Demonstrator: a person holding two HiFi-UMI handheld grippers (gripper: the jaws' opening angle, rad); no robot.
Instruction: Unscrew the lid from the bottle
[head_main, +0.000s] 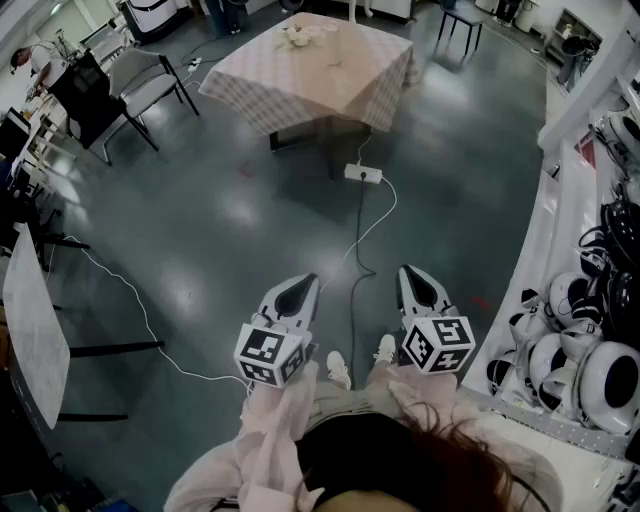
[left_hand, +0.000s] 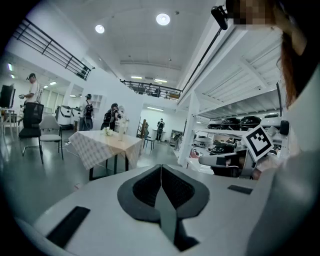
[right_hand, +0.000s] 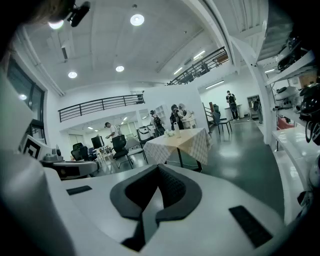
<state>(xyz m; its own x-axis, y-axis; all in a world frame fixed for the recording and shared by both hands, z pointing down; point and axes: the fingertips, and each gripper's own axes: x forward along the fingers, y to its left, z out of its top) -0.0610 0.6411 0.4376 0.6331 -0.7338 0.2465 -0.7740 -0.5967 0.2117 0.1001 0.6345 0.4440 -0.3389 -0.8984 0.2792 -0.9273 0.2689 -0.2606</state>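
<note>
The person's dark hair (head_main: 400, 460) fills the bottom edge of the head view, with pale sleeves (head_main: 275, 420) reaching forward from it. Just past the sleeves, the left gripper (head_main: 298, 292) and the right gripper (head_main: 420, 285) are held side by side above the grey floor (head_main: 200, 230), a little apart, each pointing forward and slightly down. White shoes (head_main: 338, 368) show between them. In the left gripper view the dark jaws are clenched tight along a single seam with nothing caught in it, and the right gripper view shows the same: jaws pressed together and empty. The table (head_main: 330, 90), covered in a checked cloth, stands well apart from both grippers, across the open floor at the top of the head view. A pale upright bottle (right_hand: 177, 129) stands on the table top, straight ahead of the jaws in the right gripper view but far beyond them. It is too small there to make out its lid. A white power strip (head_main: 362, 174) lies on the floor near the table, and its cable (head_main: 362, 235) trails back towards the person. Shelves (head_main: 600, 370) of white and black gear line the right side.
</note>
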